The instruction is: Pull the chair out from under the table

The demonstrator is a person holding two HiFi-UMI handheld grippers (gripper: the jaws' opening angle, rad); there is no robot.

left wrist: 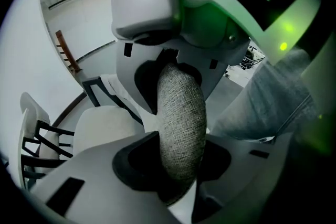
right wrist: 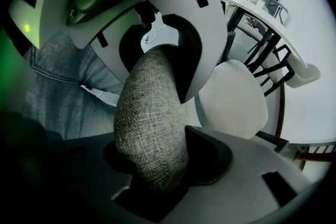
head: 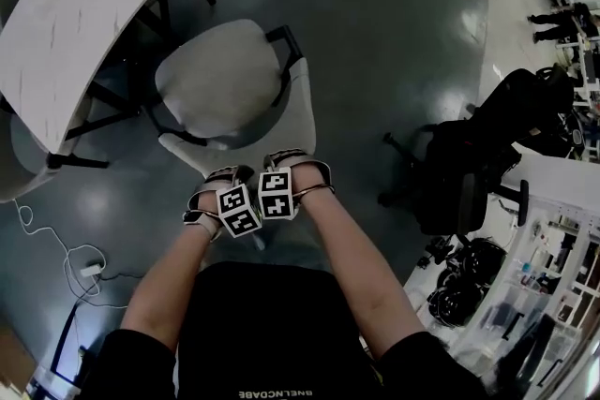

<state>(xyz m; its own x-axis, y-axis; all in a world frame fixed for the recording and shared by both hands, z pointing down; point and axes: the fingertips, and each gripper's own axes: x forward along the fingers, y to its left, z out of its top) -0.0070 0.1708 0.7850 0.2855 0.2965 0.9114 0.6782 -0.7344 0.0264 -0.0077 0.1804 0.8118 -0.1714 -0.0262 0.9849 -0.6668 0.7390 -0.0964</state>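
The chair has a pale fabric seat (head: 220, 80) and a black frame, and it stands just right of the white table (head: 75, 14). Almost the whole seat shows beside the table's corner. Its woven backrest (head: 298, 122) faces me. My left gripper (head: 230, 192) and right gripper (head: 283, 183) sit side by side on the backrest's top edge. In the left gripper view the backrest edge (left wrist: 181, 123) fills the gap between the jaws, which are shut on it, with the seat (left wrist: 102, 126) beyond. The right gripper view shows the same clamp on the backrest edge (right wrist: 152, 123), with the seat (right wrist: 233, 99) and table (right wrist: 262, 13) behind.
A black office chair (head: 469, 173) stands on the grey floor to my right. Another pale chair (head: 23, 164) is tucked at the table's left side. A white cable and plug (head: 89, 269) lie on the floor at the left. Cluttered shelves (head: 534, 295) fill the lower right.
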